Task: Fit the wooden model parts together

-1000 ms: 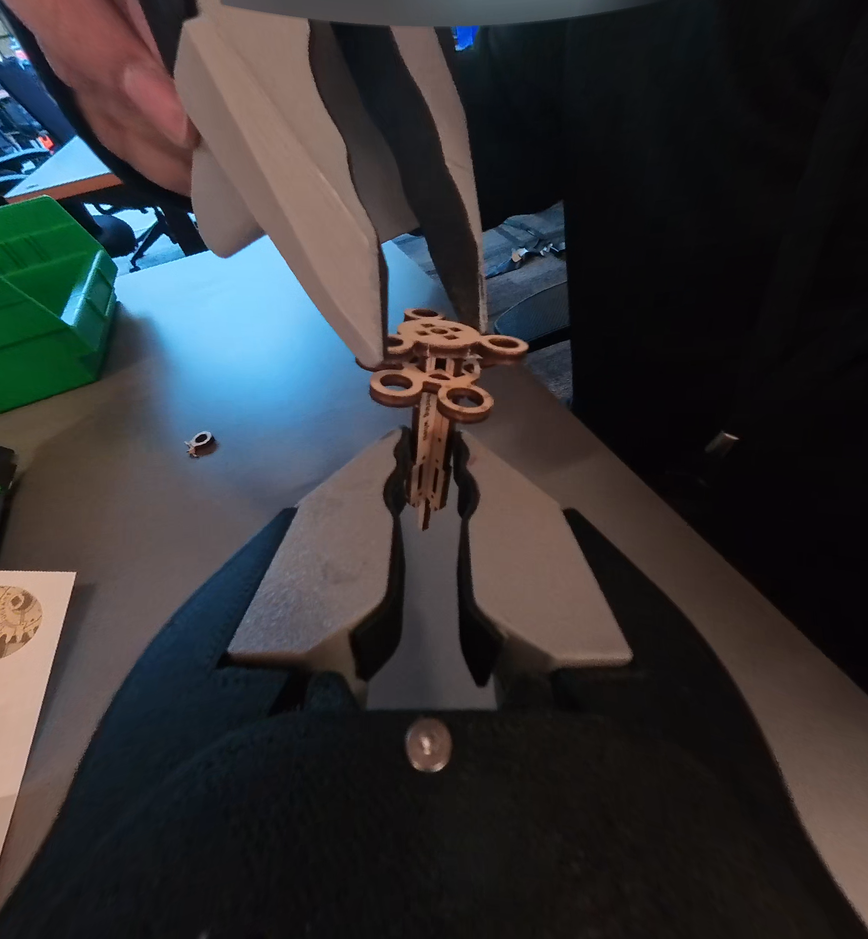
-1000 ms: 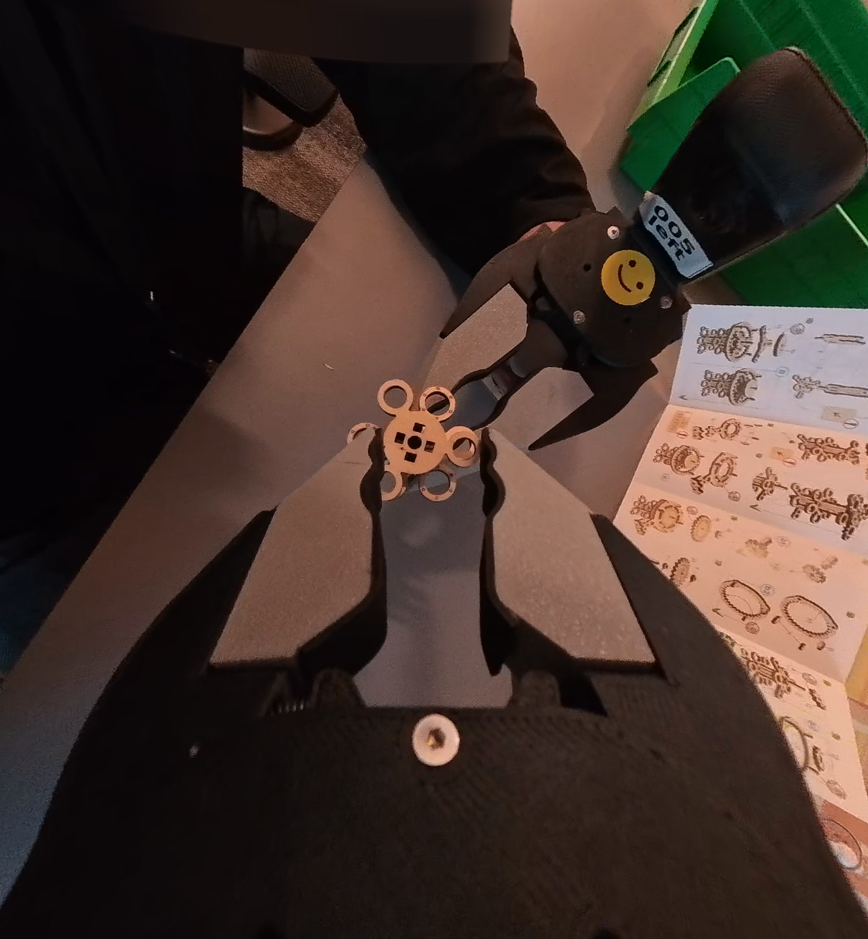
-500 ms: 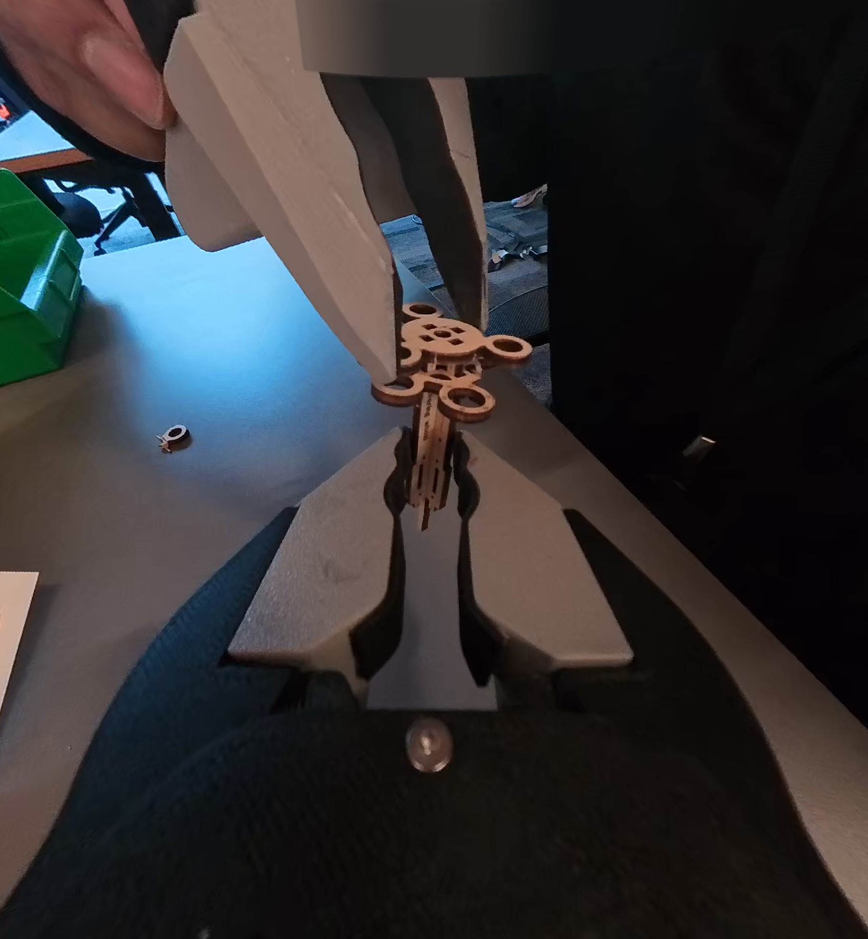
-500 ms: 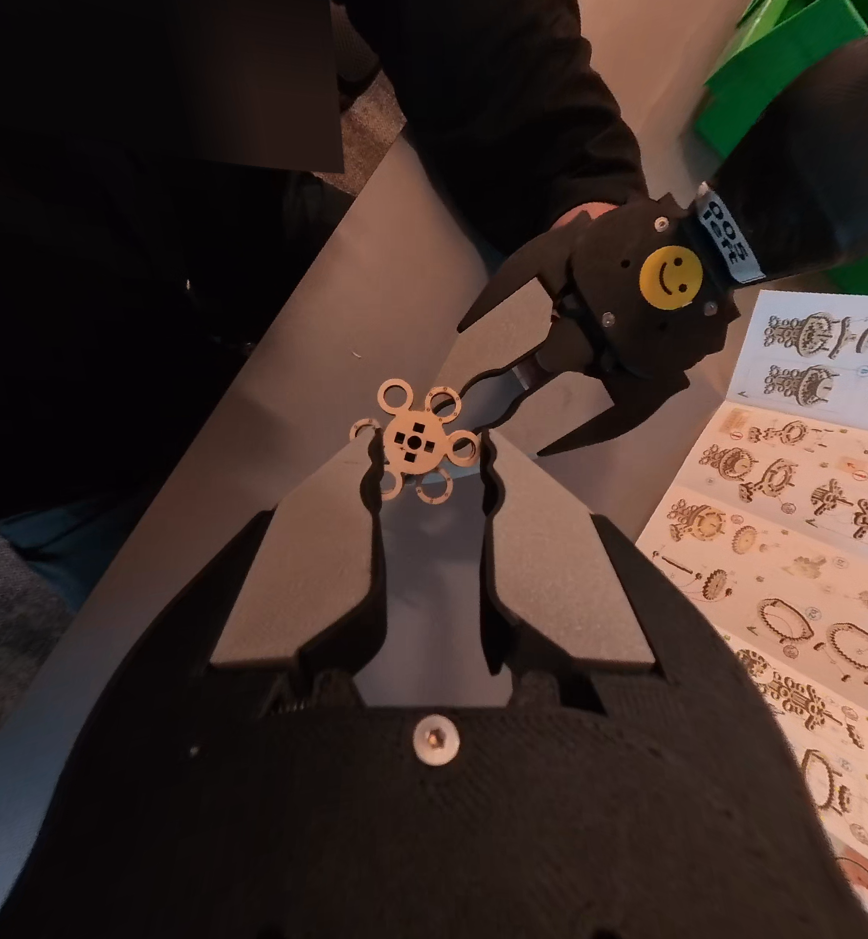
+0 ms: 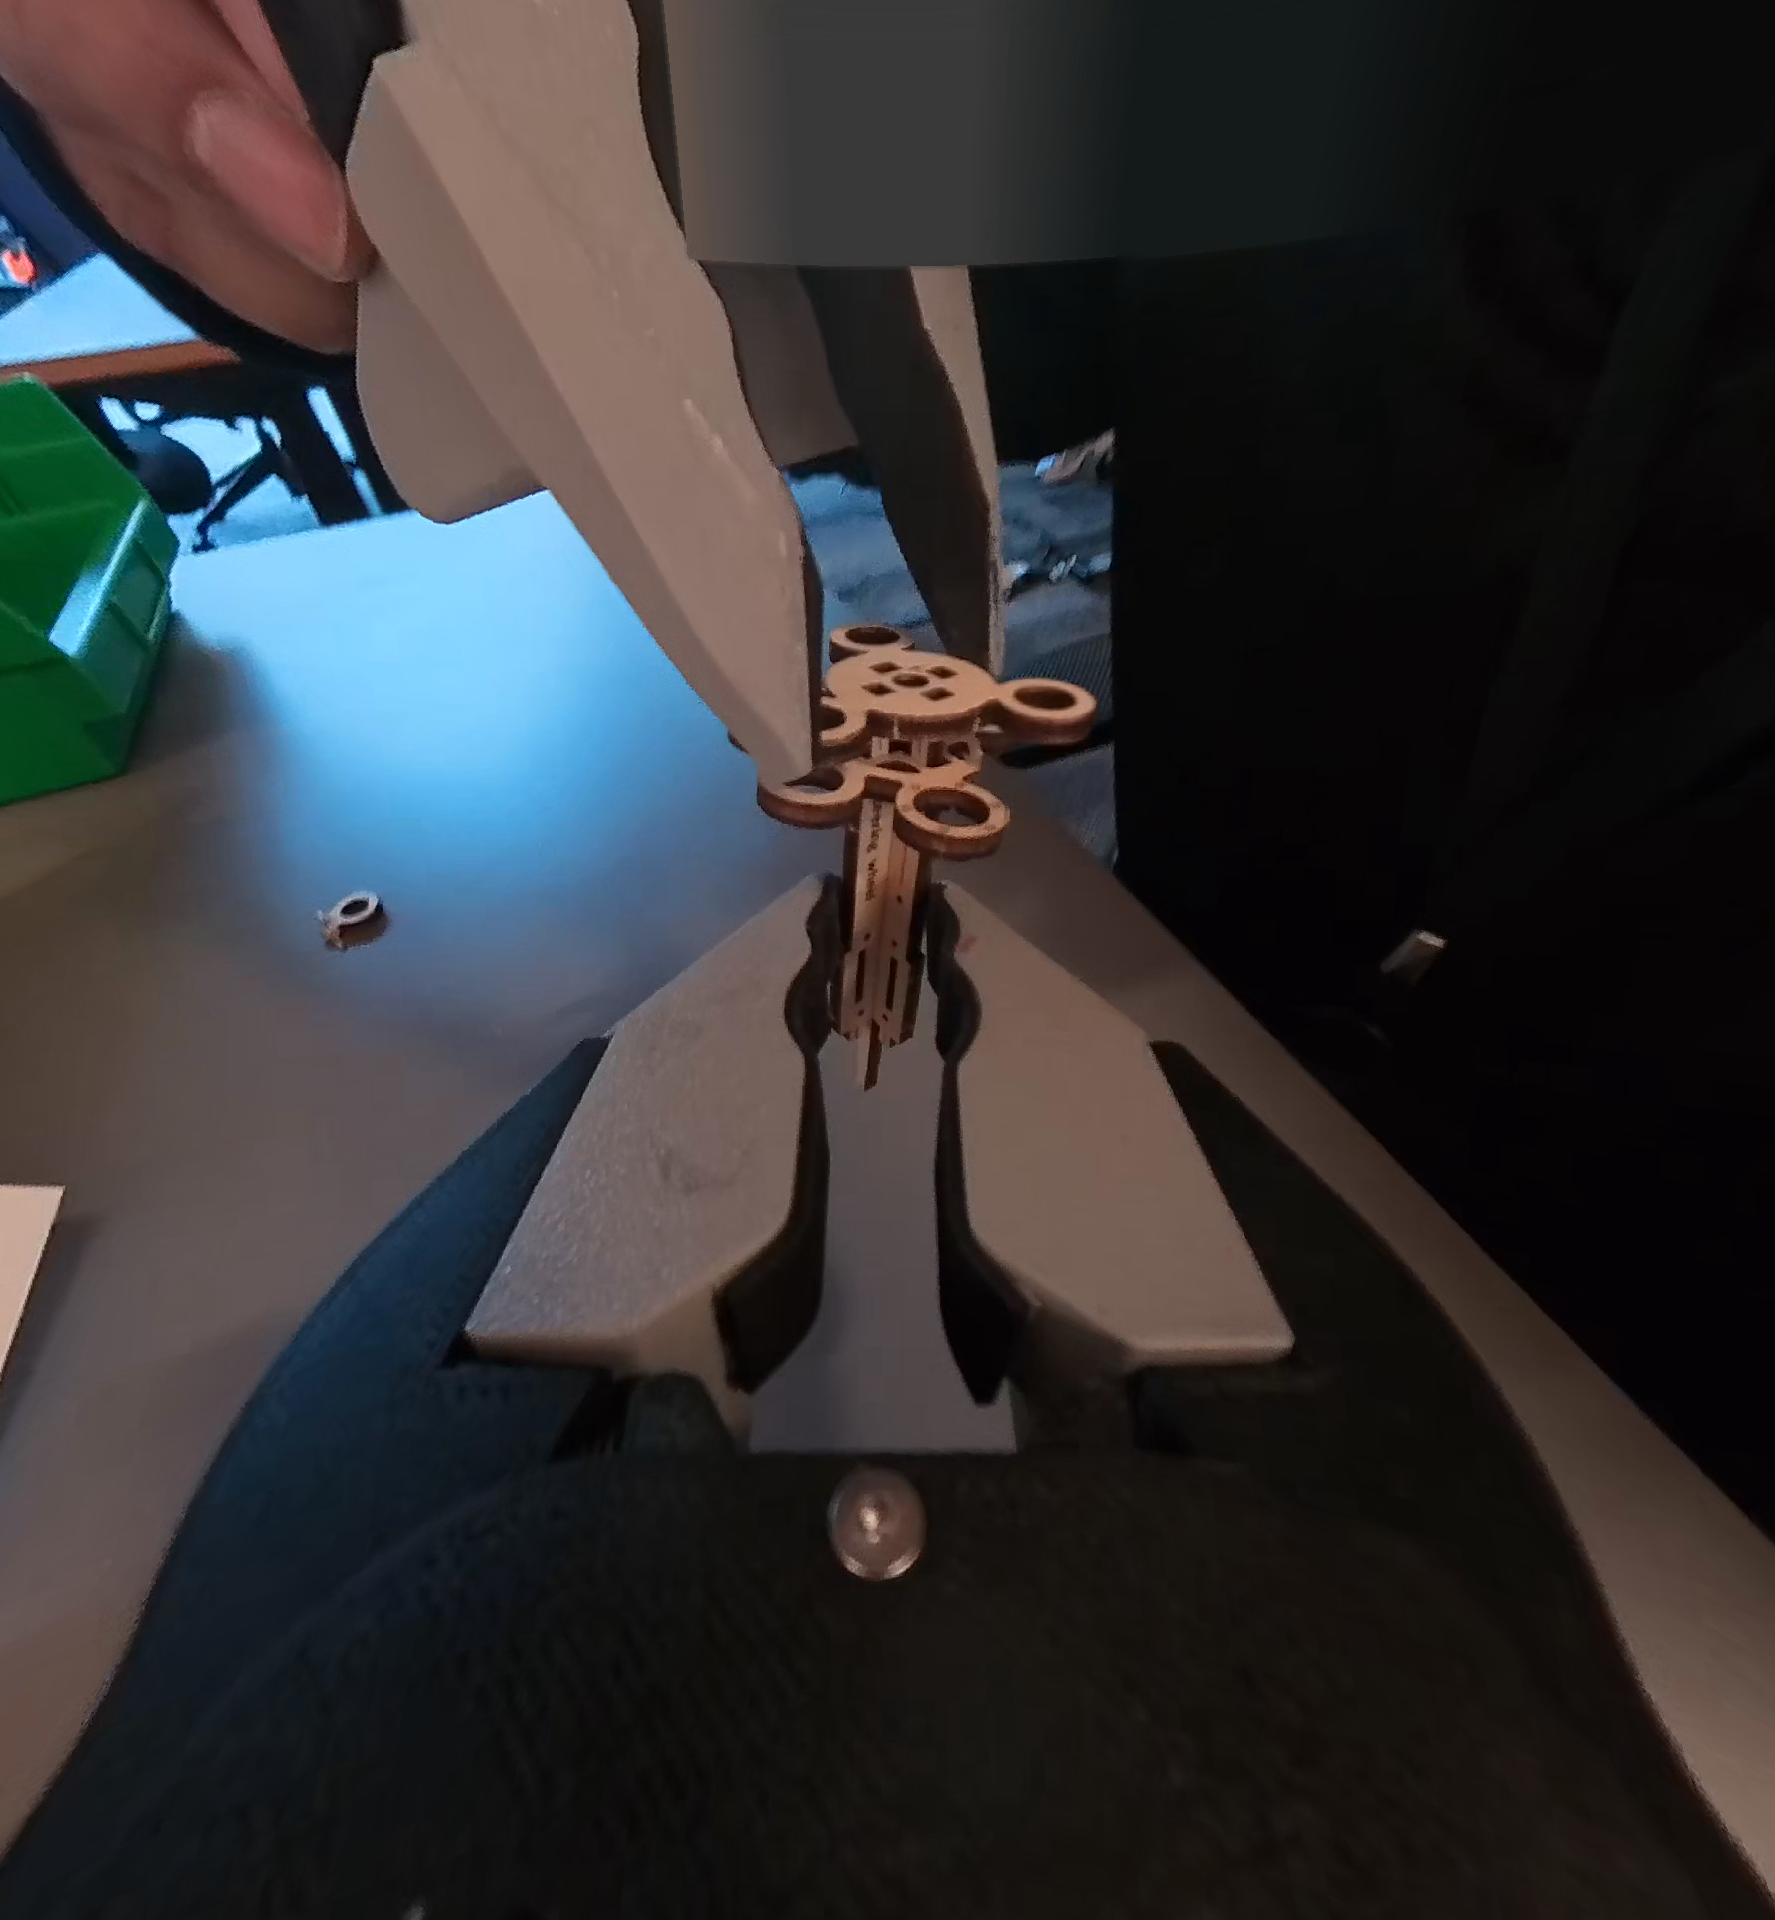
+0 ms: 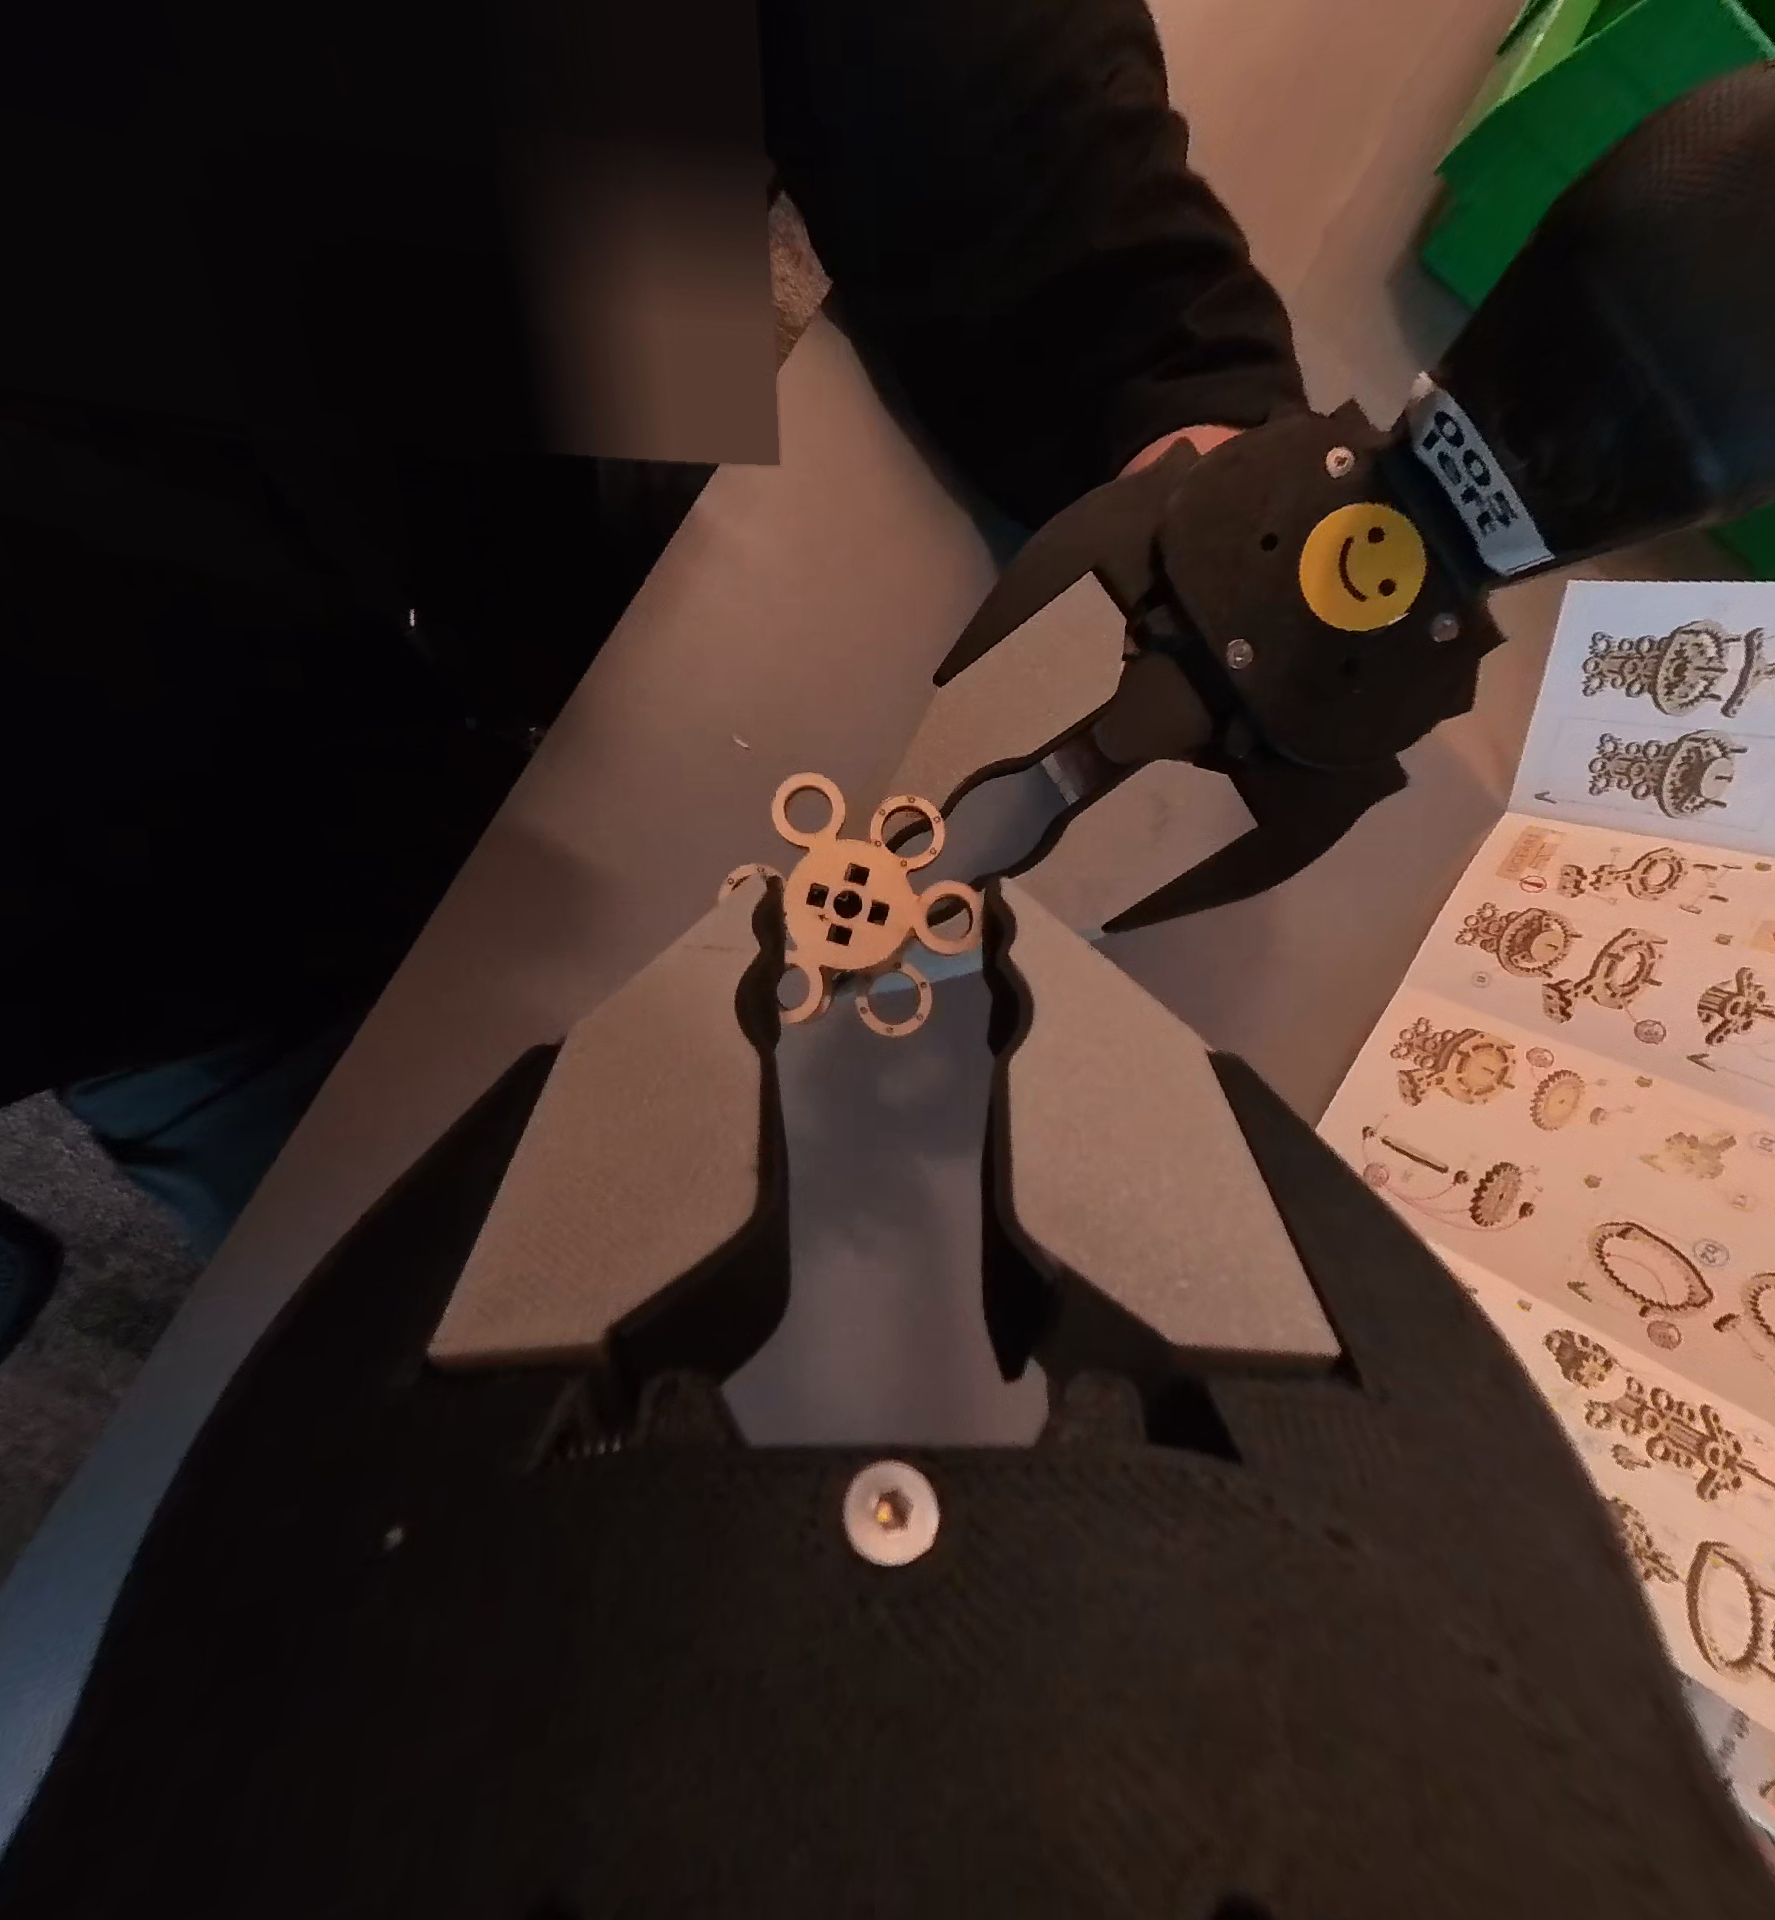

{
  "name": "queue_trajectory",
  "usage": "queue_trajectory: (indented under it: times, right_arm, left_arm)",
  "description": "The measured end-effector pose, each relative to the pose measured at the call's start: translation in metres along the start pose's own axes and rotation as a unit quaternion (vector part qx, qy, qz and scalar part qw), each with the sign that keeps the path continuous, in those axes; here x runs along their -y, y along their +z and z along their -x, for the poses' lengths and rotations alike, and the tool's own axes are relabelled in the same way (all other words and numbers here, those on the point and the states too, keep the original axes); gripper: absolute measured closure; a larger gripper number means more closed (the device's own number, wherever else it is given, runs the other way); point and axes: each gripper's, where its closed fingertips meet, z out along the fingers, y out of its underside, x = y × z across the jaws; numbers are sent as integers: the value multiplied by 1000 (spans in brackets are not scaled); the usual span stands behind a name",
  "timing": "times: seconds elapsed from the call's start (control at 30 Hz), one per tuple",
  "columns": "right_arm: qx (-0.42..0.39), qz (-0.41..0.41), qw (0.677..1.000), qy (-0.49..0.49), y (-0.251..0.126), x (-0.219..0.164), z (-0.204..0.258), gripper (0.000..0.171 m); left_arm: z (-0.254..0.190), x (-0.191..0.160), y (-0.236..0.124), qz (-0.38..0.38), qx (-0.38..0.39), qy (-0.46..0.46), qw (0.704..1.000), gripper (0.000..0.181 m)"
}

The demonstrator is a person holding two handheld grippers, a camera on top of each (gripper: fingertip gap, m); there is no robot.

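Observation:
A wooden model has a slotted shaft (image 5: 878, 956) with two ringed discs on its top end. My left gripper (image 5: 880, 904) is shut on the shaft and holds it upright above the grey table (image 5: 395, 727). My right gripper (image 6: 872, 909) comes down from above and is shut on the upper ringed disc (image 6: 847, 914), its fingertips against the ring lobes. The lower disc (image 5: 950, 821) sits just under the upper disc (image 5: 909, 691). The right gripper (image 5: 888, 696) shows from above in the left wrist view. The left gripper (image 6: 971, 847), with a yellow smiley sticker (image 6: 1361, 566), shows in the right wrist view.
A green bin (image 5: 21, 644) stands at the far left of the table. A small loose ring (image 5: 353, 914) lies on the table. A folded instruction sheet (image 6: 1641, 1039) lies to the right. A person in dark clothes (image 6: 1018, 208) is at the table's edge (image 6: 571, 831). One gripper's finger ends stand about 5 centimeters off the other's.
Both grippers have shifted a little together with the model; the green bin and the sheet have slid toward the edges of the views. Both holds are unchanged.

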Motion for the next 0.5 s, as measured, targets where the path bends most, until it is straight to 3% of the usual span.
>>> queue_trajectory:
  times: [0.5]
  right_arm:
    - [13, 11, 1000, 5, 0, -1, -3, 135]
  left_arm:
    - [1, 4, -1, -13, 2, -2, 1000, 169]
